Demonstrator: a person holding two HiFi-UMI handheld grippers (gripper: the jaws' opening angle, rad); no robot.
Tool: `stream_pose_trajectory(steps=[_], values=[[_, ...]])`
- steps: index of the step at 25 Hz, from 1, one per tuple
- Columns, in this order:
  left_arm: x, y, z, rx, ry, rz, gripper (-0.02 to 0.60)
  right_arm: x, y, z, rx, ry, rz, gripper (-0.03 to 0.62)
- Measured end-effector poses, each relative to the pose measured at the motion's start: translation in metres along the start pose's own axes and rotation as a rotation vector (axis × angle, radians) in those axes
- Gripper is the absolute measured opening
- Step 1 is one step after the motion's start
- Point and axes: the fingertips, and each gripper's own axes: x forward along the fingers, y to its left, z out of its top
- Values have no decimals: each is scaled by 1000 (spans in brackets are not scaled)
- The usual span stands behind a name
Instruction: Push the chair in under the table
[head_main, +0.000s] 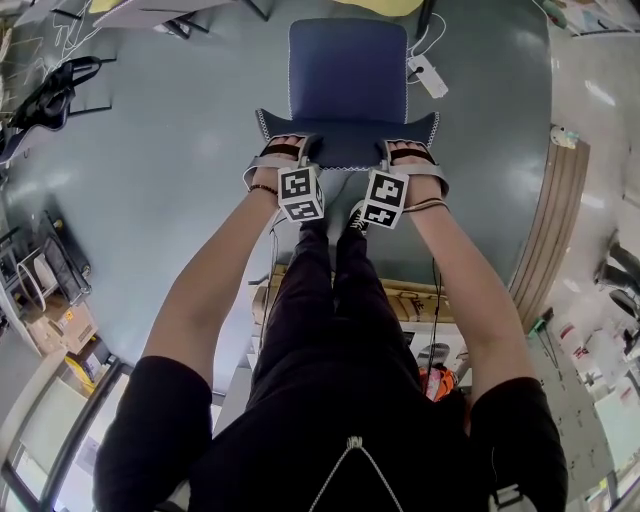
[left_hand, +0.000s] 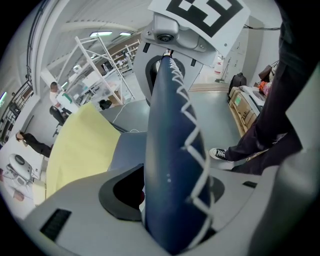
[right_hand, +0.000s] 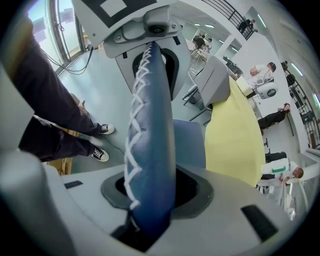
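At the far left, a black bag (head_main: 50, 95) lies on the grey-blue floor (head_main: 170, 150), which is smooth and glossy across the open room. The left gripper (head_main: 288, 150) is clamped over the top edge of the backrest (head_main: 347, 152), with the blue padding and its white stitching filling the gap between its jaws. The chair (head_main: 348, 75) stands at centre, its seat facing the yellow table (left_hand: 80, 150) just beyond. The right gripper (head_main: 408, 152) clamps the same backrest edge. A white power strip (head_main: 425, 75) lies beside the seat, and wooden boards (head_main: 555, 215) lie at the far right.
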Motion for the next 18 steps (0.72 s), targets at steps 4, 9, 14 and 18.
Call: stream_pose_trajectory(steps=[4,9,14,18], values=[[5,19,-1,-6,-4,-2,238,6,-18,1,-6,-7,10,150],[9,41,-3,-15,-3,2,238,13,-41,1,-13,-14,12,150],[19,69,-8,-20,-1,2,238,24,-71,2,-12,-15,2,150],[23,98,-14,-19,-4,1,238,31,-99,7,-13,-15,0,150]])
